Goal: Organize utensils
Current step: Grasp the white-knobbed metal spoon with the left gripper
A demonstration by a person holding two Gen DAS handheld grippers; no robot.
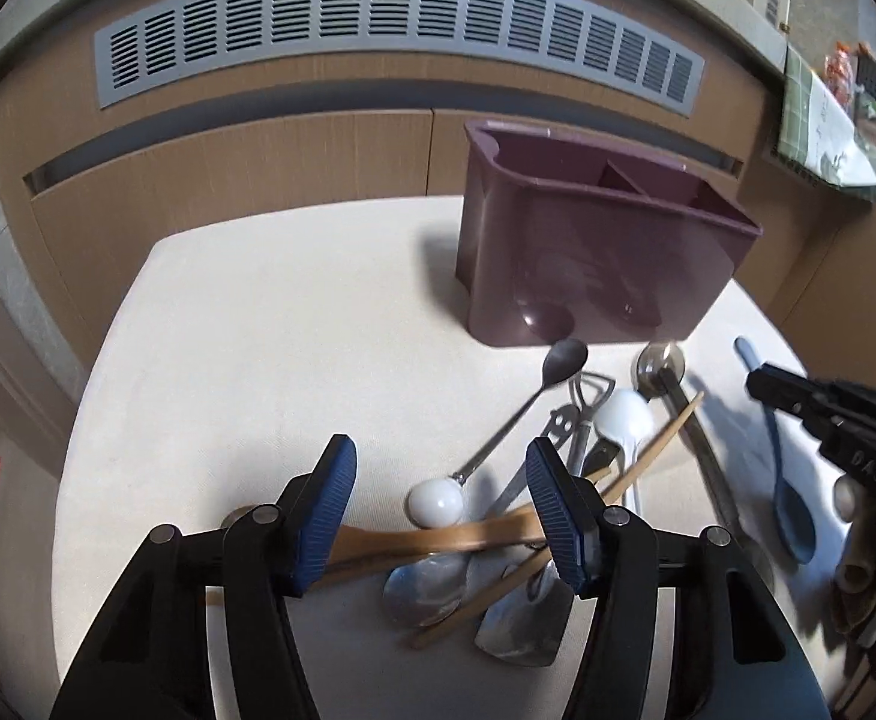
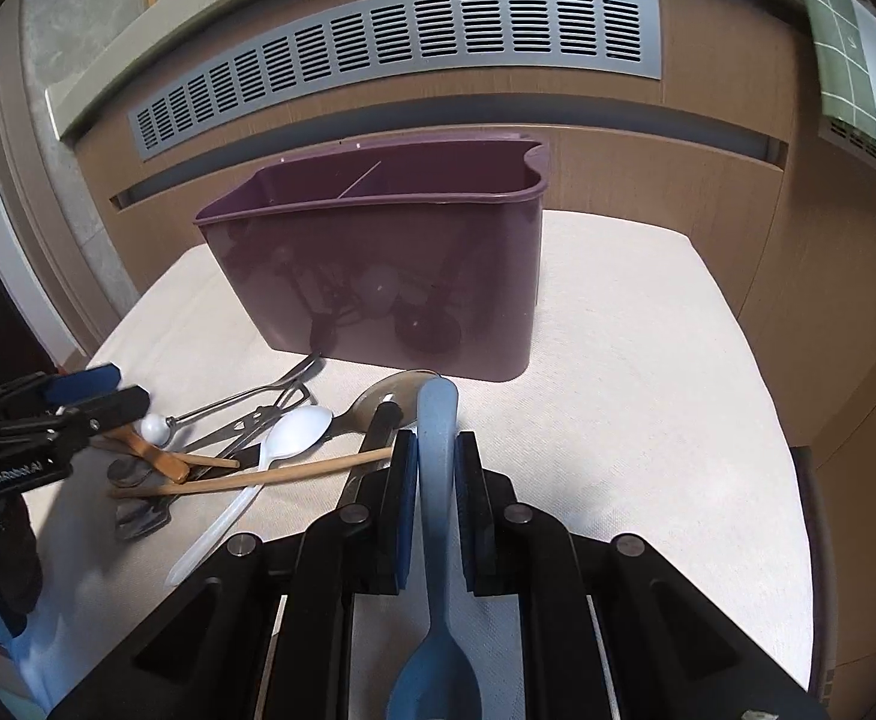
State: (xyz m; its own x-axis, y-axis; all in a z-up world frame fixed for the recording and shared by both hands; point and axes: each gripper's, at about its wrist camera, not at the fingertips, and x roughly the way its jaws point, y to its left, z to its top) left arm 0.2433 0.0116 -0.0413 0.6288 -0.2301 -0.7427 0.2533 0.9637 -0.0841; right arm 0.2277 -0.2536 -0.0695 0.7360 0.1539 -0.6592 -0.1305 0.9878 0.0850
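Right now the right gripper (image 2: pixel 436 468) pinches the blue spoon (image 2: pixel 436 540) by its handle, pads pressed on both sides, the bowl trailing back under the camera and the handle tip pointing toward the purple caddy (image 2: pixel 378 276) at the far side of the worktop (image 2: pixel 648 390). The caddy stands upright and shows a divider wall inside, so there are at least two compartments; no utensil rises above its rim.

The left gripper (image 1: pixel 441 504) hangs spread over the near pile, its jaws apart with nothing pinched between them, above a wooden spatula (image 1: pixel 438 537), chopsticks (image 1: pixel 648 462) and a ball-ended metal spoon (image 1: pixel 498 438). A white plastic spoon (image 2: pixel 294 429) lies in the same heap.

To do the step well, I judge the blue spoon should be lifted clear of the rim before it travels, then tipped nearer upright so it drops into one compartment rather than bridging the divider. The grip sits mid-handle, so the spoon may swing; slow tilting would help. The left gripper is best aimed at one piece lying on top, as the crossed chopsticks could drag neighbours.
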